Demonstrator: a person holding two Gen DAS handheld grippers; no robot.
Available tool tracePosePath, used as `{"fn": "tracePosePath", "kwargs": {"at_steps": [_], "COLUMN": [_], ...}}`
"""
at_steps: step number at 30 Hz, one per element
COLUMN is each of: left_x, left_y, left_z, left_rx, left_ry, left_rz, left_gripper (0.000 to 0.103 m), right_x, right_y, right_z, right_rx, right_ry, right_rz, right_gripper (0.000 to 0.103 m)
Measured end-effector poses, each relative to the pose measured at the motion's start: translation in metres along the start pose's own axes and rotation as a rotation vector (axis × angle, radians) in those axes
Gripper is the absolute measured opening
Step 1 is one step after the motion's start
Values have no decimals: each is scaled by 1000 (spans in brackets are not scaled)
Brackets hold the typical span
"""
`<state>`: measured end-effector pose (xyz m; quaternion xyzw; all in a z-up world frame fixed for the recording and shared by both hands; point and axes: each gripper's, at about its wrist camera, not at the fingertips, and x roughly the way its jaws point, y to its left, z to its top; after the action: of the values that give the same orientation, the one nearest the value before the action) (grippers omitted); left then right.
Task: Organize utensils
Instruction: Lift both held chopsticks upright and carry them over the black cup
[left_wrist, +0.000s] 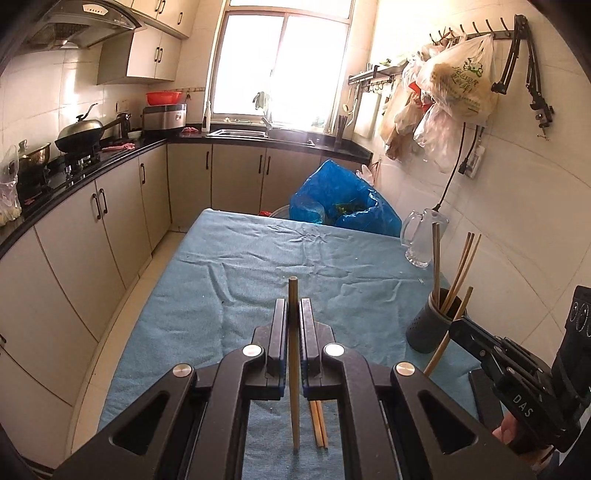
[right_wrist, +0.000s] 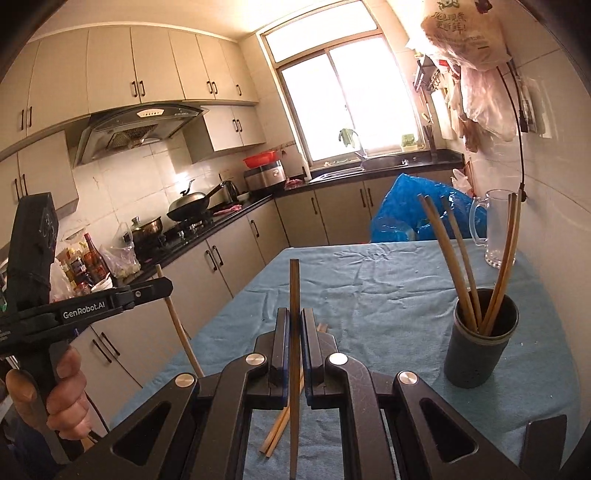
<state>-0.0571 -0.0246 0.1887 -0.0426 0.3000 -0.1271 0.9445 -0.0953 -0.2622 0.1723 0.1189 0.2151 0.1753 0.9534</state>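
In the left wrist view my left gripper (left_wrist: 293, 305) is shut on a pale wooden chopstick (left_wrist: 294, 369) that stands upright between its pads. Two loose chopsticks (left_wrist: 320, 424) lie on the blue cloth under it. My right gripper (right_wrist: 294, 314) is shut on a darker chopstick (right_wrist: 294, 288), also held upright. A dark cylindrical holder (right_wrist: 476, 354) with several chopsticks in it stands to the right of my right gripper. The right gripper (left_wrist: 457, 326) sits close beside the holder (left_wrist: 424, 328). The left gripper (right_wrist: 168, 286) is held over the table's left edge.
The table is covered by a wrinkled blue cloth (left_wrist: 221, 277). A clear glass pitcher (right_wrist: 498, 229) stands at the far right by the tiled wall. A blue plastic bag (left_wrist: 343, 199) sits beyond the far edge. Kitchen counters and cabinets line the left side and the back.
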Motion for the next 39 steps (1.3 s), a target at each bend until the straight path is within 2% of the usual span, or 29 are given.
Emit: {"fn": "tracePosePath", "kwargs": {"at_steps": [18,31,39], "left_x": [-22,-42,-54], "left_y": [-6,-5,4], "left_z": [-7,-15,-21], "left_rx": [11,20,-5], "left_ry": [-33,-68,-74], "left_rz": [-32,-70,-54], "left_gripper": [5,5,5], "right_x": [-23,-46,-56], "right_y": [12,43,53], "right_z": [-1,1,1], "right_rx": [16,-25,-27], "right_ry": [-25,-61,-81], "right_rz": [-8,-29,-11], "right_gripper": [5,5,5]}}
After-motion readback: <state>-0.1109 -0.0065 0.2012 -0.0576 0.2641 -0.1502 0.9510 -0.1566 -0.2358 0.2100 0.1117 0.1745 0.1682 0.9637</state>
